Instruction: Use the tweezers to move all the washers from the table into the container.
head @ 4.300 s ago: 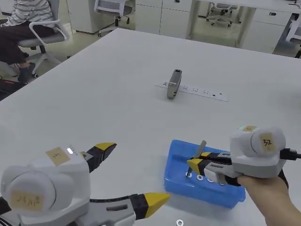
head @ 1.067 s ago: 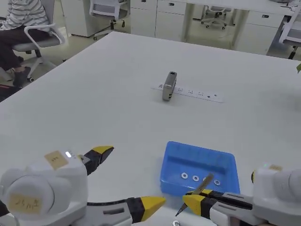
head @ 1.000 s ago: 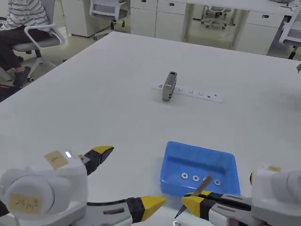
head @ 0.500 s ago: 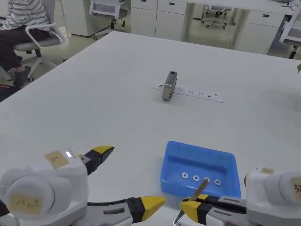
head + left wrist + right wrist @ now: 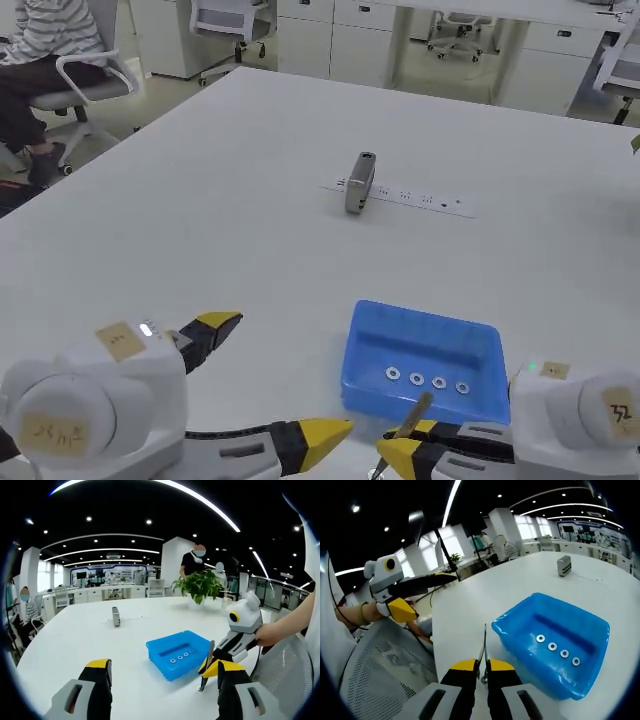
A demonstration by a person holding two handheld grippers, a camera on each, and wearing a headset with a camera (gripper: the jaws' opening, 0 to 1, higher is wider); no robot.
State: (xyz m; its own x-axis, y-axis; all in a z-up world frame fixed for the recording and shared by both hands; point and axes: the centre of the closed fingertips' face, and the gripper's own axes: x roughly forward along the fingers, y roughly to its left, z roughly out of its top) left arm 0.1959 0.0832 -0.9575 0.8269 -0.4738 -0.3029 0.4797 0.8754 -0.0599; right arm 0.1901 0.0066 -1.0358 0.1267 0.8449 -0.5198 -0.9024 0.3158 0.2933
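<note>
The blue container (image 5: 425, 345) sits near me on the white table (image 5: 250, 230), with several washers (image 5: 415, 380) in a row on its floor. My right gripper (image 5: 400, 452) is shut on the tweezers (image 5: 408, 418), just in front of the container's near wall. The tweezers slant down to the table. Their tip is too small to tell if it holds anything. In the right gripper view the tweezers (image 5: 484, 642) rise between the shut jaws, left of the container (image 5: 580, 680) and its washers (image 5: 552, 646). My left gripper (image 5: 270, 378) hangs open and empty to the left.
A grey block (image 5: 360, 182) stands on a white power strip (image 5: 425, 197) at mid-table. A person sits on an office chair (image 5: 90, 80) at the far left. More chairs and desks line the back. A potted plant (image 5: 197, 585) stands beyond the table.
My right gripper has drawn the tweezers back from over the container toward me and lowered them to the table in front of it. The left gripper has stayed put.
</note>
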